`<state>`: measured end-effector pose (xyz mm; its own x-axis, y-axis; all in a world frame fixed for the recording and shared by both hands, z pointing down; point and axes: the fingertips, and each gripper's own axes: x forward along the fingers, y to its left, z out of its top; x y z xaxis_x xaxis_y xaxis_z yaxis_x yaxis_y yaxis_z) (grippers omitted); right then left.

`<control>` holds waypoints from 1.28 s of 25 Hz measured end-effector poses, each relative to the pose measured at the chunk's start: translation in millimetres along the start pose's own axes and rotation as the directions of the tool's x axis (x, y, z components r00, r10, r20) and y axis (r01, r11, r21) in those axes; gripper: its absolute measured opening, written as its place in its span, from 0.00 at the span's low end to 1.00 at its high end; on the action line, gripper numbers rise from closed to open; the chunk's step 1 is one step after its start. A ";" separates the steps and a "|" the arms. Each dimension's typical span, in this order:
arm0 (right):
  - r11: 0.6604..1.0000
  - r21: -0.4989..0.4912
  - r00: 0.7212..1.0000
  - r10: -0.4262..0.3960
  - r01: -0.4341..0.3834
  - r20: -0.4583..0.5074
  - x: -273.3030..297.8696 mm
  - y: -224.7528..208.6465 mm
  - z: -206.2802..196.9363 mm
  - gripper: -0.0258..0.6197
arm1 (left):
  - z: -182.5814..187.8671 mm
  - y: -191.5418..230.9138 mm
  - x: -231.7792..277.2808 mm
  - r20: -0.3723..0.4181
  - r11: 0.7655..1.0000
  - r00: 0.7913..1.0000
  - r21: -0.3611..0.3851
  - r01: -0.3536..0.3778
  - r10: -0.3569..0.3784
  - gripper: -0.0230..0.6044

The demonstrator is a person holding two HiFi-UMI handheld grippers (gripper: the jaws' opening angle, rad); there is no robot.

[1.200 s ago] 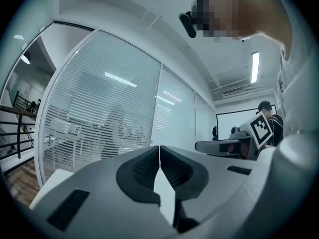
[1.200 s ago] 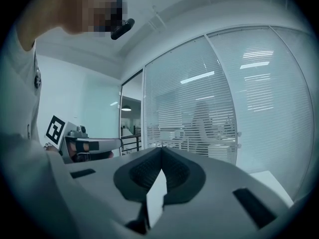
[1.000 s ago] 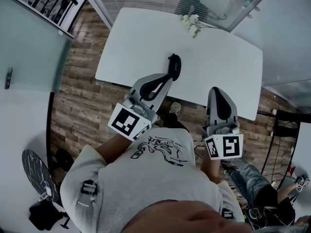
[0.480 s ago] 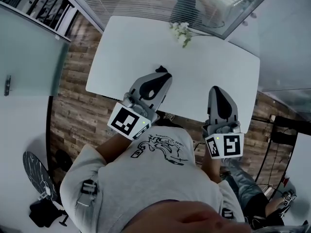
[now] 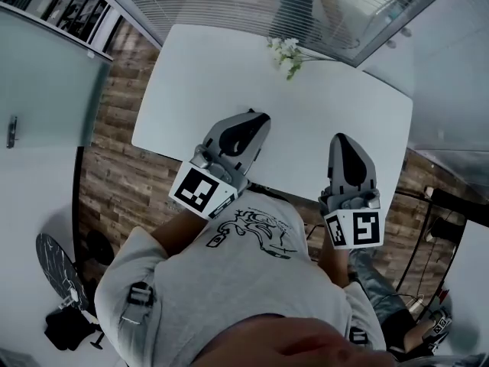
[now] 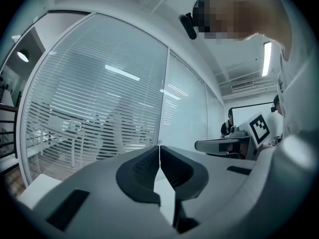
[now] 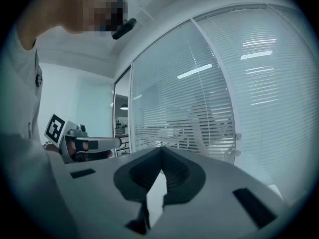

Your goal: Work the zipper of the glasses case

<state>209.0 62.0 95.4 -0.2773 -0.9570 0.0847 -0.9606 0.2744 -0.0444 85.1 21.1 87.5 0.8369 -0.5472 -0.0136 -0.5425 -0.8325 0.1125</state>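
My left gripper and right gripper, jaws closed and empty, hang over the white table; flowers ahead, blinds beyond.

I can read no word, number or brand anywhere. The only signs are black-and-white square markers. One is on the left cube of my left gripper, at eight o'clock in the head view. Another is on the right cube of my right gripper, at four o'clock. Each gripper view also catches the other gripper's marker, at three o'clock in the left gripper view and nine o'clock in the right. The shirt print, at six o'clock, is a dark drawing, and I can make out no letters in it.
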 end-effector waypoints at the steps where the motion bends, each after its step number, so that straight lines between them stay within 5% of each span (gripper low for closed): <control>1: 1.000 -0.001 1.000 0.000 0.000 0.000 3.1 0.2 0.2 0.05 | 0.5 2.6 1.0 -0.001 1.000 1.000 0.002 0.000 0.000 0.07; 17: 0.999 -0.038 1.000 -0.002 0.002 -0.014 63.1 15.5 9.3 0.05 | 10.5 64.7 10.1 -0.015 0.999 1.000 0.020 0.027 -0.026 0.07; 32: 0.969 -0.218 0.975 0.072 -0.118 -0.209 104.7 16.8 -58.6 0.06 | -68.5 95.8 6.0 -0.192 1.000 0.981 -0.019 0.011 -0.014 0.07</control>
<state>162.7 -28.1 161.8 -0.3434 -0.8940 0.2878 -0.9020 0.3993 0.1642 43.2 -56.0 166.3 0.8430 -0.5083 0.1761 -0.5319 -0.8365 0.1315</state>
